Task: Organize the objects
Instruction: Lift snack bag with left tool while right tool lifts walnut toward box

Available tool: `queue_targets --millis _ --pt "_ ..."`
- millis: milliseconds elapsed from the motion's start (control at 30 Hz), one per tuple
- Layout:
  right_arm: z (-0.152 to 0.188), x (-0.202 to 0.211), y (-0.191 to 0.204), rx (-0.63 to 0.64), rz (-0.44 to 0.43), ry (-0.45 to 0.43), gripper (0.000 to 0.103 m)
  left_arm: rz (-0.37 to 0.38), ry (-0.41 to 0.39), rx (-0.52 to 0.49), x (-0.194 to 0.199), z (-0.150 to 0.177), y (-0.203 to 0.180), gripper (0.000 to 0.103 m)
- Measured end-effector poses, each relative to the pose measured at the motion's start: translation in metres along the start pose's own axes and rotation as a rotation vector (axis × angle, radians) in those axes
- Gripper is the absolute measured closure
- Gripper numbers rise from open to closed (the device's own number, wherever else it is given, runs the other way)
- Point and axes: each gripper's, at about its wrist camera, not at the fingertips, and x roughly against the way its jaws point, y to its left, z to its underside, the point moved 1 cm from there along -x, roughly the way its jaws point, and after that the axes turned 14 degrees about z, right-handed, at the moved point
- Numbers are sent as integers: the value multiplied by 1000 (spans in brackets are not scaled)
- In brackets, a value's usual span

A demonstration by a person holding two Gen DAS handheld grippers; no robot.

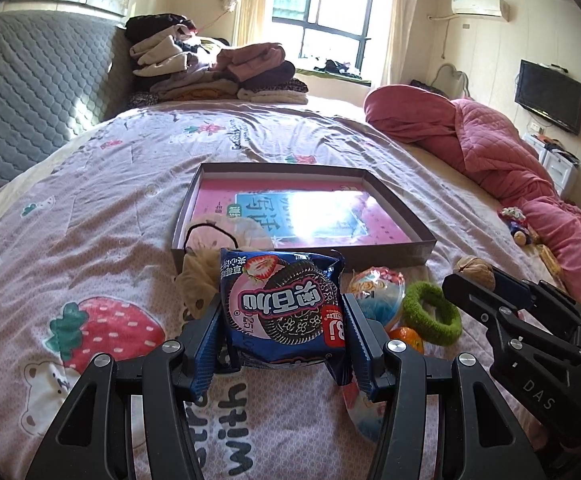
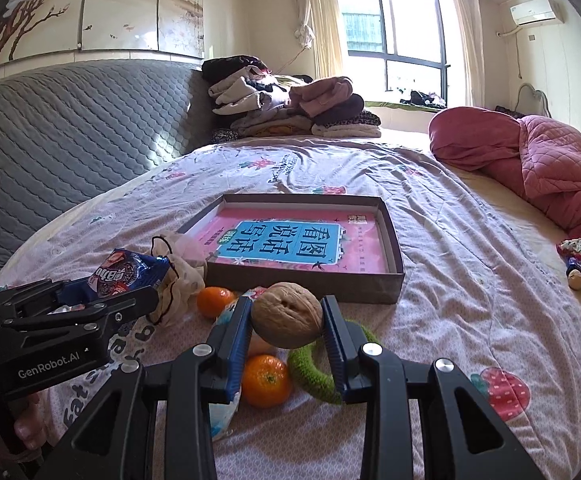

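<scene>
Near the shallow brown cardboard box, left tongs grip a blue biscuit packet; right tongs clasp a brown walnut above oranges.

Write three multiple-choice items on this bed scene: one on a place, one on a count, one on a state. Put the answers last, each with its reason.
1. Where does the pink book lie?
A. Inside the shallow box
B. On the pile of clothes
C. Under the pink quilt

2. How many oranges lie on the bed sheet?
A. None
B. Two
C. Five

3. What is the state of the right gripper?
A. Open over nothing
B. Shut on the walnut
C. Shut on the green hair tie

Answers:
1. A, the box walls frame the book on all sides.
2. B, the right wrist view shows one near the jaws and another farther back, beside the beige pouch.
3. B, the walnut sits pinched between both jaws, clear of the sheet. The left gripper likewise holds the cookie packet.
</scene>
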Motion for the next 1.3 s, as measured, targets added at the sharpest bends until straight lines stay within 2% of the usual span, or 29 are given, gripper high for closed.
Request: queue_targets --millis 333,733,1300 --pt "-12 -17 -2 -12 -4 -1 68 -2 -10 5 -10 -14 6 46" --pt "-31 -40 -10 -10 33 -4 68 -22 -24 10 -26 -34 15 46" --pt "-66 -70 -12 17 67 10 68 -25 -24 28 -56 -80 27 46"
